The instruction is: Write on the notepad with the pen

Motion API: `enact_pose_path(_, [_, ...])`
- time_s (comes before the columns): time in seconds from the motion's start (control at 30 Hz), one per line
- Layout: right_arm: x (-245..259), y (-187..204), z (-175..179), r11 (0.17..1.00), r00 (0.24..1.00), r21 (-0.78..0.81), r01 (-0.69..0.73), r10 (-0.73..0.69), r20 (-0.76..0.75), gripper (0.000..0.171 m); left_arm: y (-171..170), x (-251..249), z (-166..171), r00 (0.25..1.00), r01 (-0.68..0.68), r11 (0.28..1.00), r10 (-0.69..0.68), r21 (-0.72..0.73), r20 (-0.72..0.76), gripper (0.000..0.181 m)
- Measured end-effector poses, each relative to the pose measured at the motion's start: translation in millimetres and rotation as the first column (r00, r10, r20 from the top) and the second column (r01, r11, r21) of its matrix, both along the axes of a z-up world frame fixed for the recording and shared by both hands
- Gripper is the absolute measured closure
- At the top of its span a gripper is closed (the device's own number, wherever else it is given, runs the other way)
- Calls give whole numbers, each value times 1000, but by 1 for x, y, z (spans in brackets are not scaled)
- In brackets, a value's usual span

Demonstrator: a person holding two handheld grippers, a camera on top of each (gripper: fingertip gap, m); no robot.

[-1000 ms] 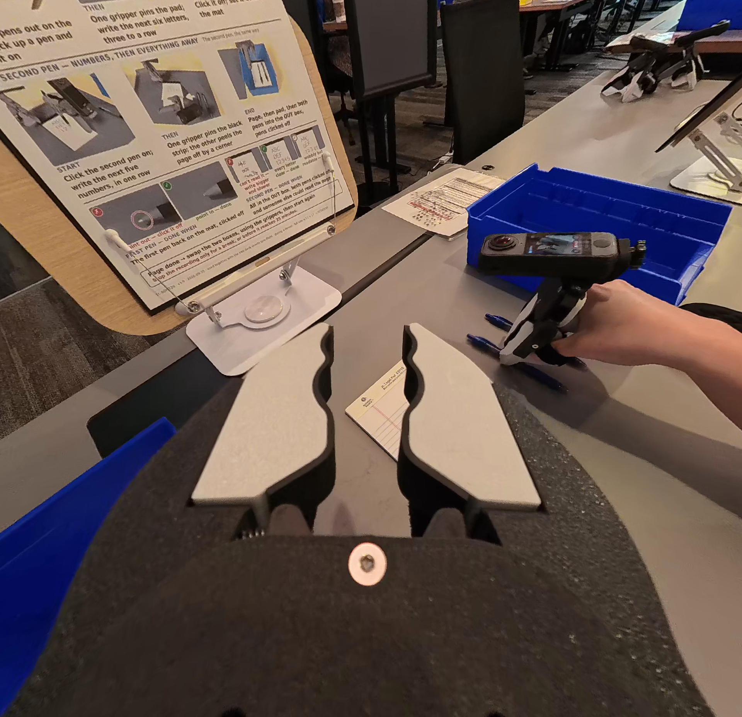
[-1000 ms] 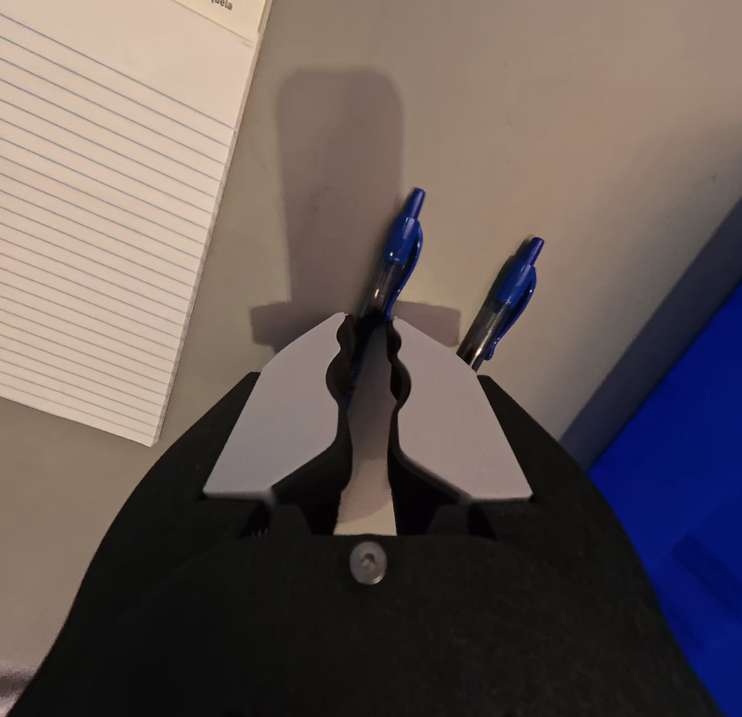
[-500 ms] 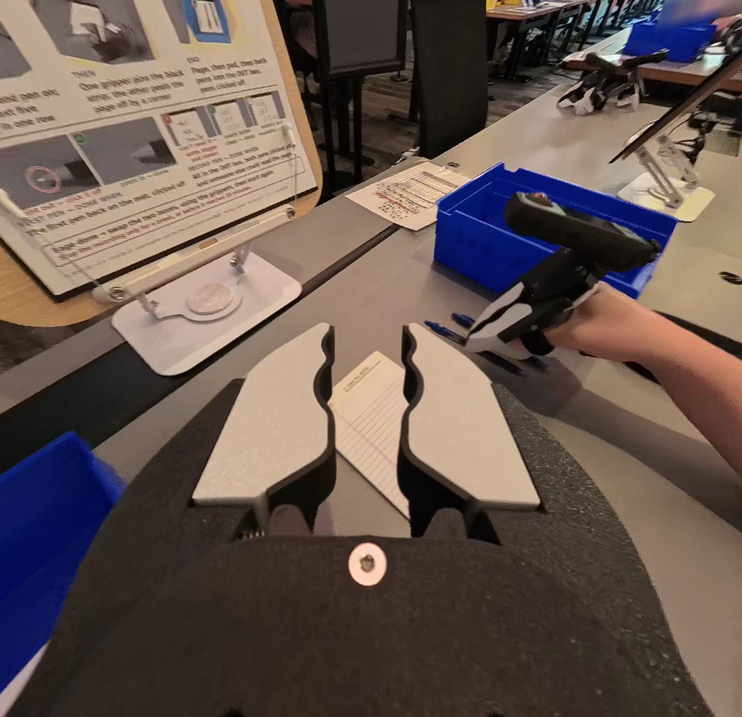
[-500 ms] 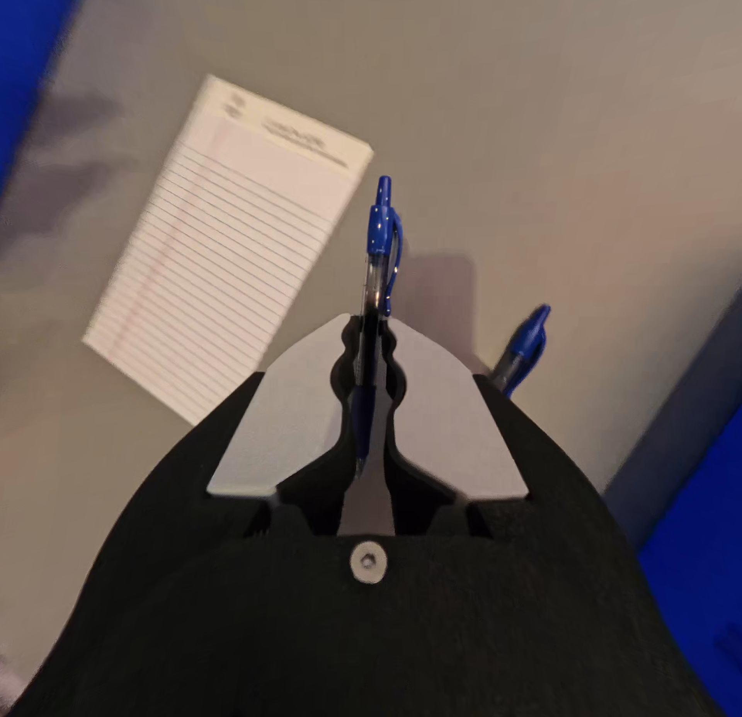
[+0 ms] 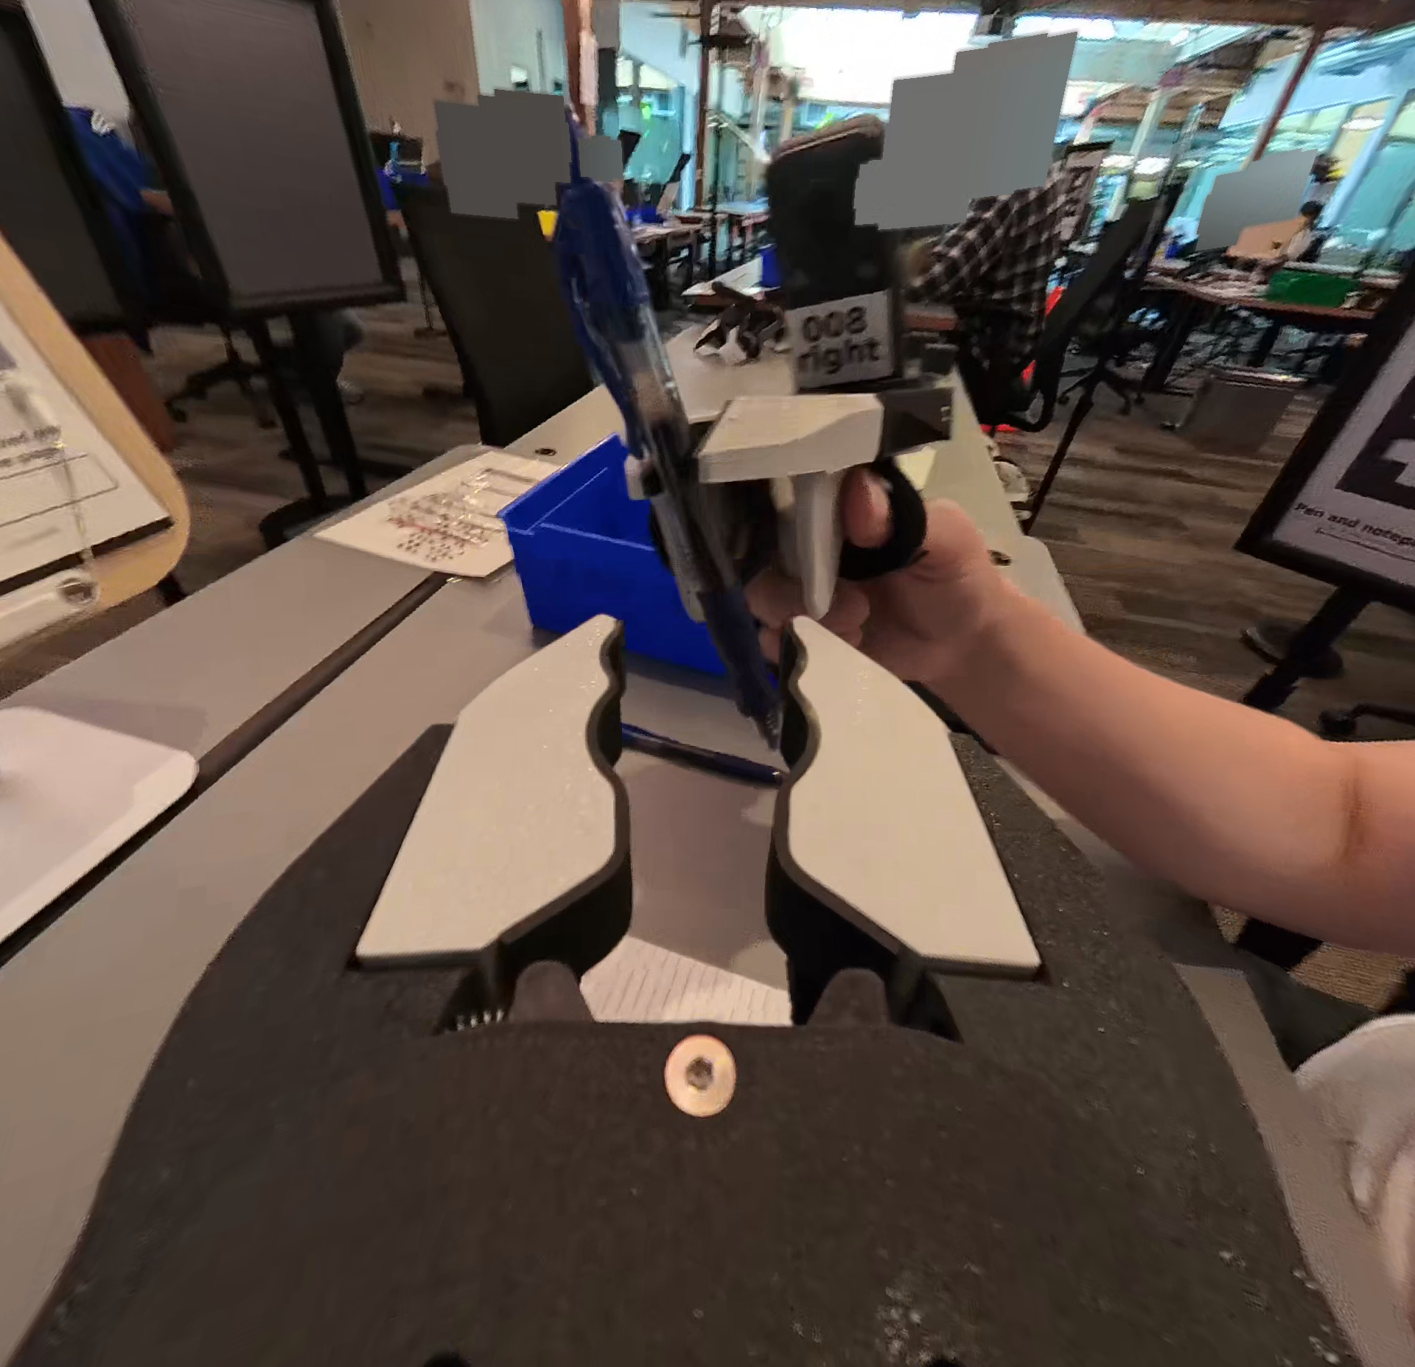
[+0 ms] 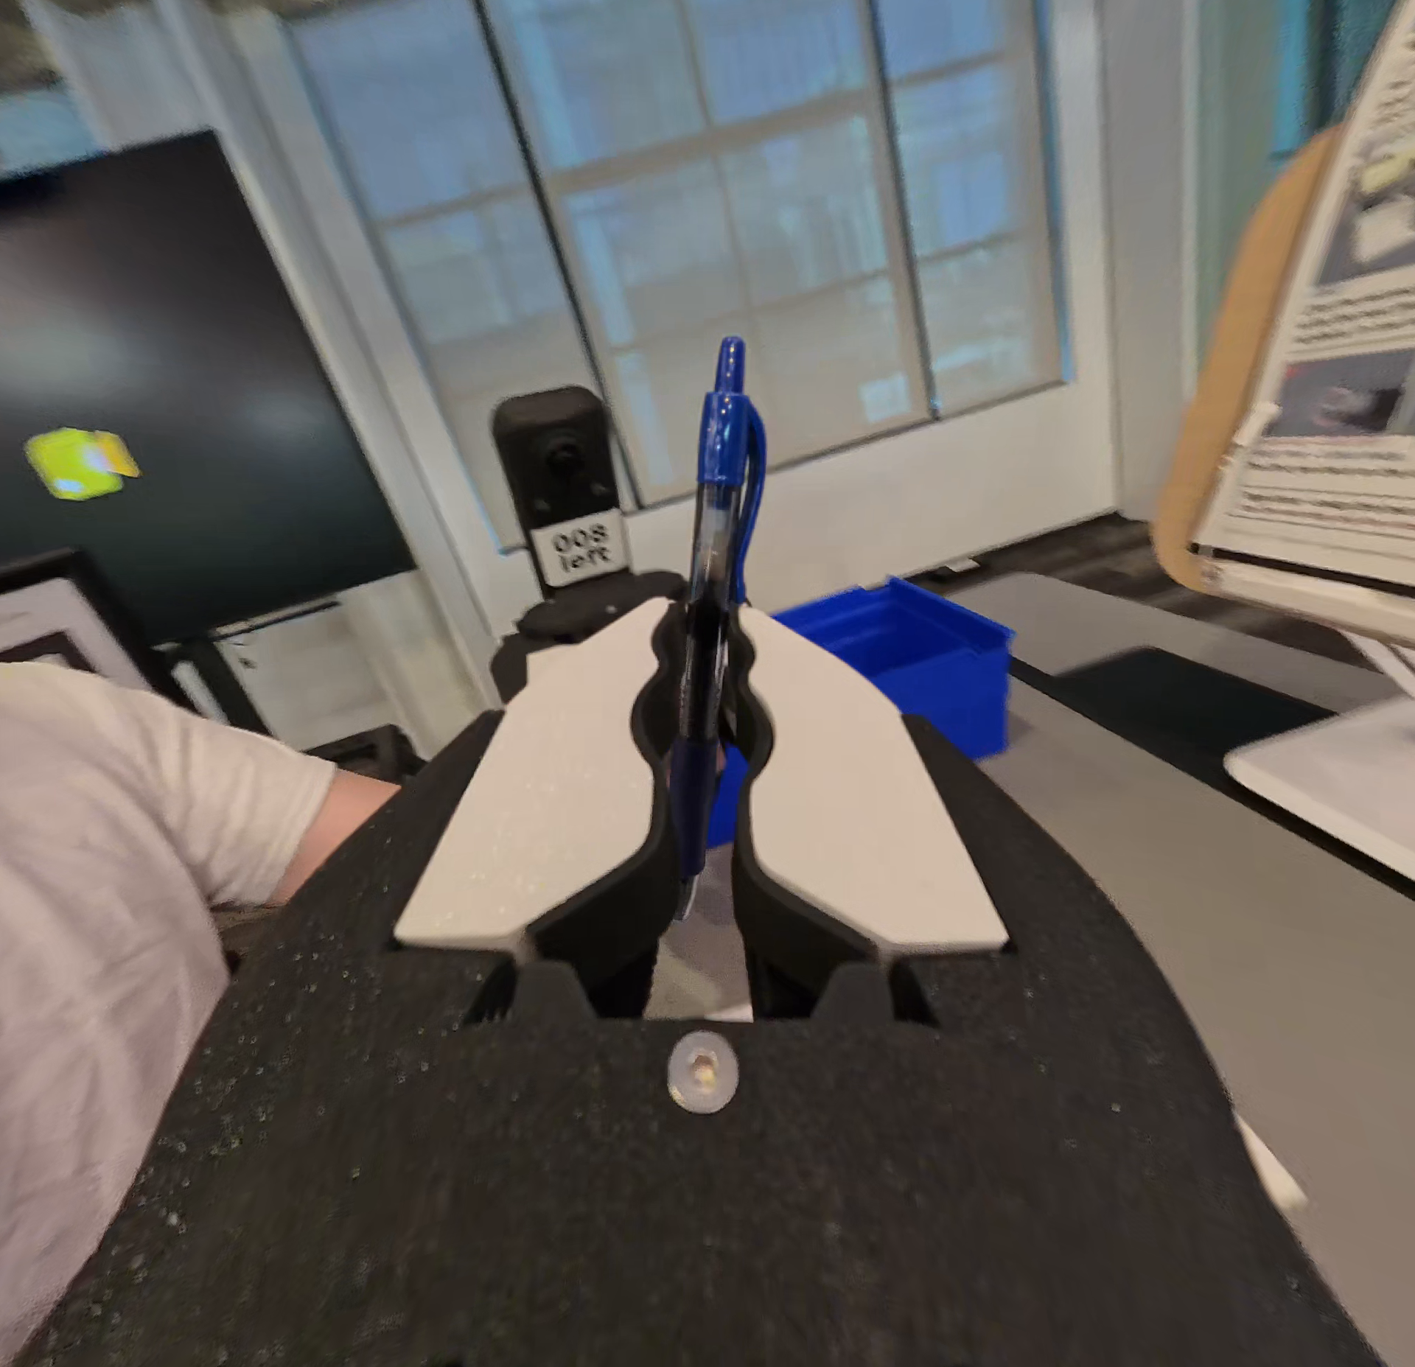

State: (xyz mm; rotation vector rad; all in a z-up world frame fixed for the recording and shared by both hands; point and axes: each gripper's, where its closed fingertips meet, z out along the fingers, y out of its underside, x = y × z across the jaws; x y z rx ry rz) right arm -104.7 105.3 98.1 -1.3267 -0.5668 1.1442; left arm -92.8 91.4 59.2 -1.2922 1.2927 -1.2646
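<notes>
blue bin (image 5: 589,564), printed sheet (image 5: 452,522) — beside it, instruction board (image 6: 1317,381)

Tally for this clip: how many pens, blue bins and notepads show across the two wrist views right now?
Pens: 2, one held, one lying on the table
Blue bins: 2, and
Notepads: 1
Total: 5

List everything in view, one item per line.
pen: one, blue, held upright in the right hand-held gripper
second pen: one, blue, lying on the table
notepad: one, white lined, under the left hand-held gripper
bin: one, blue, behind the pens
second bin: one, blue, on the table
instruction board: one, white on tan backing, on a stand
table: one, grey
right hand-held gripper: shut on the pen
left hand-held gripper: open
hand: one, gripping the right handle
</notes>
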Motion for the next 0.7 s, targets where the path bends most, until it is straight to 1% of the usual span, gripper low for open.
enact_pose_path(0.03, [-2, -2, 3, 999, 999, 18, -35, 35, -32, 161, -7, 1, 2, 999, 50, 999, -50, -19, 18, 144])
enact_pose_path(0.1, [-6, -3, 5, 996, 995, 44, -82, 84, -46, 161, -18, 1, 3, 991, 132, 989, -130, -71, 35, 145])
enact_pose_path(0.2, [-13, -8, 4, 985, 988, 87, -149, 153, -36, 161, -19, 2, 1, 985, 171, 980, -167, -99, 51, 146])
enact_pose_path(0.3, [-16, -11, 6, 972, 974, 108, -211, 217, -56, 161, -24, 0, 7, 972, 225, 967, -214, -122, 102, 155])
enact_pose_path(0.37, [-18, -13, 6, 965, 969, 109, -238, 244, -41, 161, -21, -1, 6, 973, 217, 970, -206, -113, 100, 166])
enact_pose_path(0.4, [-19, -12, 5, 964, 969, 108, -242, 245, -22, 161, -19, -1, 4, 977, 203, 974, -194, -101, 93, 168])
enact_pose_path(0.6, [-20, -11, 4, 960, 963, 79, -270, 268, 36, 161, -13, 1, 3, 987, 151, 983, -144, -102, 73, 169])
enact_pose_path(0.7, [-18, -10, 2, 967, 967, 57, -247, 242, 82, 160, -10, 2, 1, 995, 88, 994, -86, -59, 43, 170])
